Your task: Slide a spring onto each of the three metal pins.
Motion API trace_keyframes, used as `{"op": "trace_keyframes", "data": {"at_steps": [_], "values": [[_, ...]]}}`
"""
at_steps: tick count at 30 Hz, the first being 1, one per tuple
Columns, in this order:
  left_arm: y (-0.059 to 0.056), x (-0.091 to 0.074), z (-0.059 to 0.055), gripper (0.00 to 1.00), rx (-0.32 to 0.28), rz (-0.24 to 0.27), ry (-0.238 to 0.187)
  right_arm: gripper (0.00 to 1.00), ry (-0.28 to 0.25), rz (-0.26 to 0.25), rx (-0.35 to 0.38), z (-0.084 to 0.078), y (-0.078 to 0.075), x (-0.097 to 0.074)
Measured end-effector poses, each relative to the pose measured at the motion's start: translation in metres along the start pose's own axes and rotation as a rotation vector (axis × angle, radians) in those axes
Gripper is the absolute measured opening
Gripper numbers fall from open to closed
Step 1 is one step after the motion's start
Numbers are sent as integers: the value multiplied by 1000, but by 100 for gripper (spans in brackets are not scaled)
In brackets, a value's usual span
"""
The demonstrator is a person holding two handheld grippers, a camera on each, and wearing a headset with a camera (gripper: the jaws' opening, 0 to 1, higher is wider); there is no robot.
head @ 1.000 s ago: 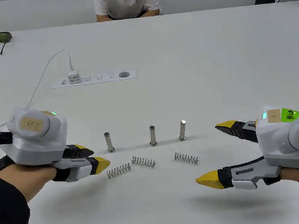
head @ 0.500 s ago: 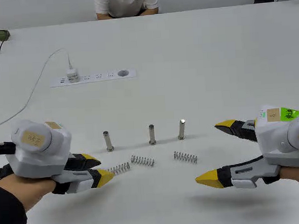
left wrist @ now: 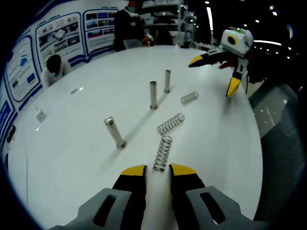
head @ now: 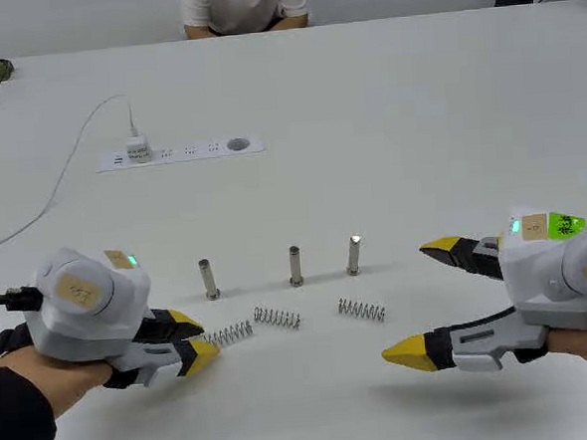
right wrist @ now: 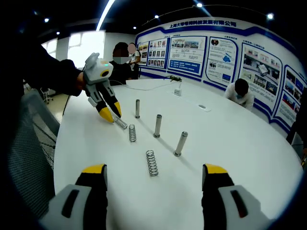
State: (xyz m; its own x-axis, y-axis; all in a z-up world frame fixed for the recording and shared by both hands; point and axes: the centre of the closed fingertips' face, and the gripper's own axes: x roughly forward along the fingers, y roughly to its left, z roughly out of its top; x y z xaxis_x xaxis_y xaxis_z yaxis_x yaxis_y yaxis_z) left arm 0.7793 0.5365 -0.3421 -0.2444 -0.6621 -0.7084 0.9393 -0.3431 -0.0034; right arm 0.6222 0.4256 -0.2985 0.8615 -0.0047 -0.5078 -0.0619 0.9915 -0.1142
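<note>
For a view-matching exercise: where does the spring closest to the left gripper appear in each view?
Head view: the spring lies leftmost of three, at the tips of the left gripper.
Left gripper view: the spring is low centre, its near end at the jaw tips.
Right gripper view: the spring is upper left, beside the left gripper's yellow tips.
Shared landmark: the end pin nearest it.

three short silver metal pins stand upright in a row, spaced apart: the left pin (head: 208, 280), the middle pin (head: 295, 266) and the right pin (head: 353, 255), each a plain cylinder on a small flared foot. three thin wire coil springs lie flat in front of them, end to end in a loose line. the left spring (head: 228, 334) lies slanted, the middle spring (head: 277, 318) lies near the middle pin, and the right spring (head: 362, 310) lies near the right pin. each spring lies apart from the pins.
</note>
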Motion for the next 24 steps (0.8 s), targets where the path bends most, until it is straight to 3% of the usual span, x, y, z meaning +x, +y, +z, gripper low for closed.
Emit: {"op": "trace_keyframes", "data": {"at_steps": [18, 24], "values": [[1, 6, -3, 11, 47, -9, 9, 83, 1, 0, -1, 0, 0, 0], [2, 2, 3, 11, 54, 2, -8, 83, 0, 1, -1, 0, 0, 0]]}}
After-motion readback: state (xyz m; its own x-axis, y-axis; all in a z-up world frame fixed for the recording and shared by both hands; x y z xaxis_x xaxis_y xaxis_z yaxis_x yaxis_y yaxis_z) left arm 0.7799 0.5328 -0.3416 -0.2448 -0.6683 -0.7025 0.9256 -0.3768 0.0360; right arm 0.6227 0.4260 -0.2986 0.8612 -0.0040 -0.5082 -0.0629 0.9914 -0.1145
